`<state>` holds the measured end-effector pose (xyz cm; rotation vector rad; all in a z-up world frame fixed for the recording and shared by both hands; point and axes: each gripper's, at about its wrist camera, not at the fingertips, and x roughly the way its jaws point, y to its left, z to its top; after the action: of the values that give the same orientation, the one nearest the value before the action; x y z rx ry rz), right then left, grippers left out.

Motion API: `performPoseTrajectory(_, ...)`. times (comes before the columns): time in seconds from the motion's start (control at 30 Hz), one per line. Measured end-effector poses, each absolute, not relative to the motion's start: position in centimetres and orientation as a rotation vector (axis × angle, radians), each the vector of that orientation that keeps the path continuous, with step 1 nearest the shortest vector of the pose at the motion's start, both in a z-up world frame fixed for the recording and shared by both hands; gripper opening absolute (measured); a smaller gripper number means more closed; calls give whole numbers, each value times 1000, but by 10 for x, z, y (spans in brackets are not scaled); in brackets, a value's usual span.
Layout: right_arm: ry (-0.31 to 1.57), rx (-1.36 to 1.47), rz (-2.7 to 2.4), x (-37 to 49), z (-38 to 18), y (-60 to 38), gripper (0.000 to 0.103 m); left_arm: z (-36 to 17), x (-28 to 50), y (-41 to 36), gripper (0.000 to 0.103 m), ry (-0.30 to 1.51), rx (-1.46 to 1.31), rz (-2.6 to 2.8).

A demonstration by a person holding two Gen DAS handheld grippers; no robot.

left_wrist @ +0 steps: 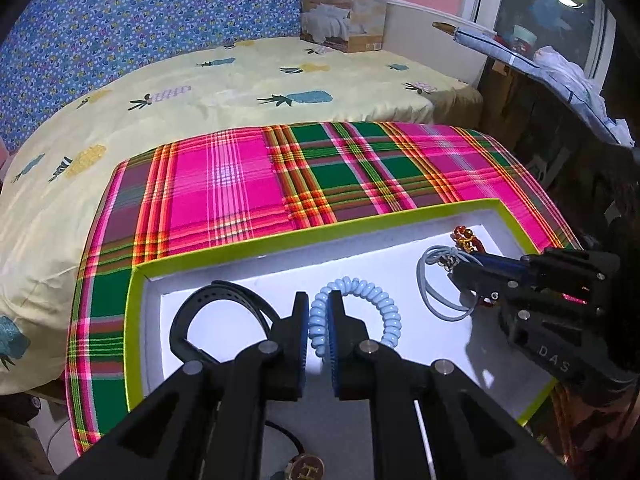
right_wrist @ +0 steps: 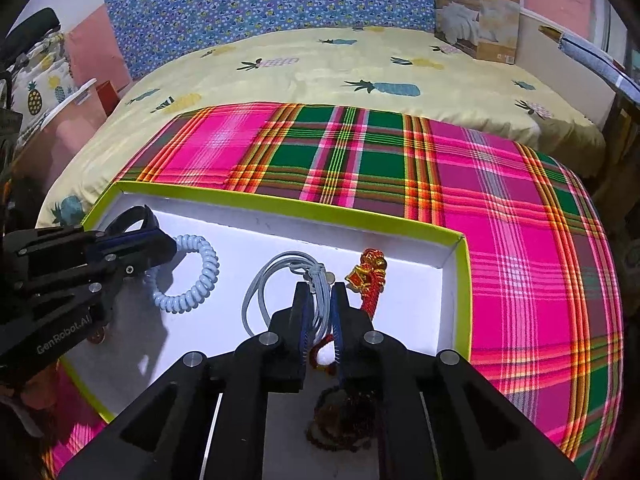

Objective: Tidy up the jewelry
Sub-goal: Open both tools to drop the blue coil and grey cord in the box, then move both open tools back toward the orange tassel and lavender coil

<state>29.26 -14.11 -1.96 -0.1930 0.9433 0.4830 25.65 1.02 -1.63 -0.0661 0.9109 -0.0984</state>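
Your left gripper [left_wrist: 318,322] pinches the pale blue coil bracelet [left_wrist: 356,312], springy and light, at lower centre of the lime-rimmed tray [left_wrist: 320,218]; hold one coil. Your right gripper [right_wrist: 320,308], jaws slightly apart, straddles the limp grey cord necklace [right_wrist: 276,280] mid-frame without clamping it. A beaded piece and gold pendant sit half hidden beneath the grippers.

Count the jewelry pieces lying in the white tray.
4 clear: black band far left, blue coil bracelet beside it, grey cord loop right of centre, red-gold charm far right. More pieces near the front edge are partly hidden.
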Motion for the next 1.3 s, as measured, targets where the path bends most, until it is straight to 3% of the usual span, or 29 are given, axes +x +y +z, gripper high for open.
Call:
performPoseTrajectory(0.4,884,-190,498,257,9,-150,12,3,230,14,10,878,-67,-82)
performPoseTrajectory(1.3,813,-138,543,107,38,-180,12,32,77,9,10,791,-77,-87)
